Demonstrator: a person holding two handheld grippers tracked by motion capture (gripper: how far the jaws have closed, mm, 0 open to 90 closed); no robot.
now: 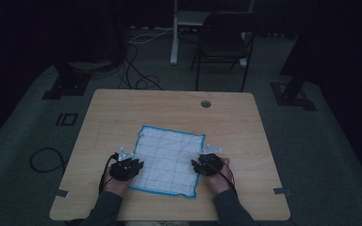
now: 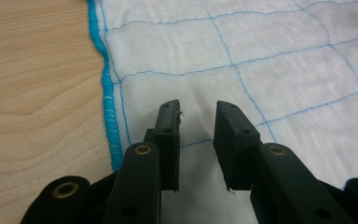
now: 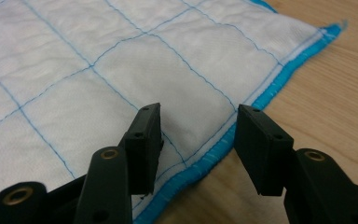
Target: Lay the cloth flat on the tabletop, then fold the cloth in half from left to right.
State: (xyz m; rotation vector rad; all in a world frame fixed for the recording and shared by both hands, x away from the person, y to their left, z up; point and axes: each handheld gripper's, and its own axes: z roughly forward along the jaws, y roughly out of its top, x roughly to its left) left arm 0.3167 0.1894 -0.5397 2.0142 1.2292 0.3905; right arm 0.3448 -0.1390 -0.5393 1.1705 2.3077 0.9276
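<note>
Cloth (image 1: 168, 160): white, quilted with thin blue grid lines, bright blue stitched hem; spread flat on the table (image 1: 122, 113), toward the near middle, its corners slightly turned against the table's edges.

Left gripper (image 1: 128, 165): at the cloth's left edge near the front corner, held in a hand coming in from the bottom of the high view. In the left gripper view (image 2: 196, 135), jaws parted by a narrow gap, nothing between them, tips over white fabric just inside the blue hem (image 2: 106, 88); touching the cloth or hovering just above, cannot tell.

Right gripper (image 1: 206, 165): at the cloth's right edge, across from the left one. In the right gripper view (image 3: 196, 142), jaws spread wide and empty, straddling the hem (image 3: 261, 100); one jaw over fabric, the other over bare wood.

Table: light wood, with a round grommet (image 1: 206, 103) near the far edge.

Beyond the table: dark chair (image 1: 224, 40), cables (image 1: 139, 77) on the grey floor.
</note>
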